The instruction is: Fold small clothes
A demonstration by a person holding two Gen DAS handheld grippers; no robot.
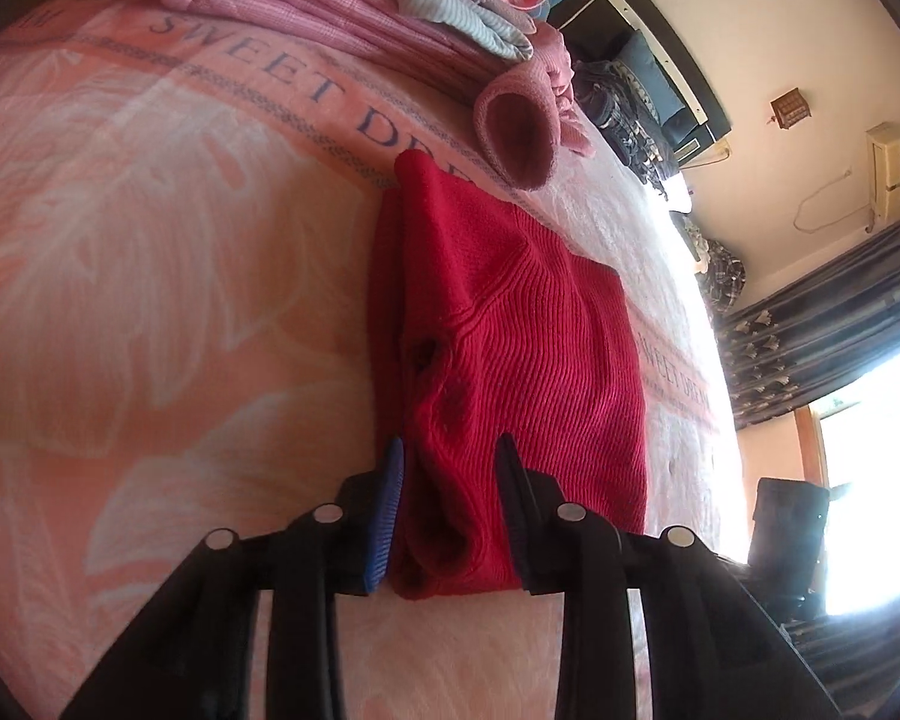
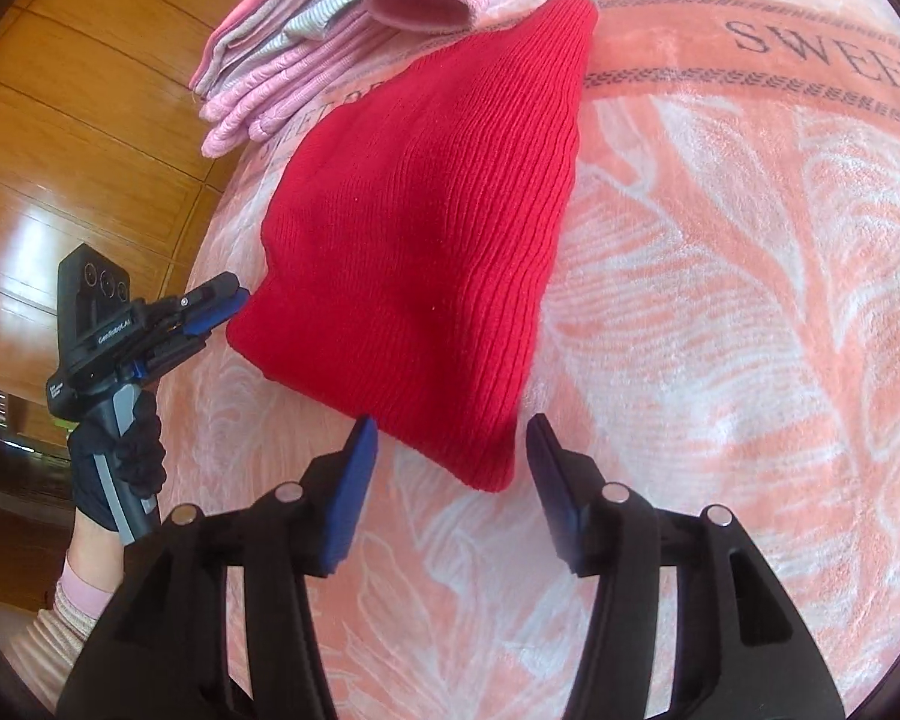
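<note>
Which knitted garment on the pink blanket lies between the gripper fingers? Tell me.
The red ribbed knit garment, folded and lying alone on the pink blanket. The pale pink and striped clothes are stacked at the far edge, away from the left gripper and right gripper.

bare blanket (image 2: 720,300) lies open right of the red knit (image 2: 426,252); pink clothes pile (image 2: 282,78) crowds its far end.

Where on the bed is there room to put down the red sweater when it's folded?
Bare blanket lies right of the red sweater, below the "SWEET" lettering, and in front of the right tool. It is crowded at the far end, where the pile of pink clothes sits. The left tool borders the sweater's other side.
</note>
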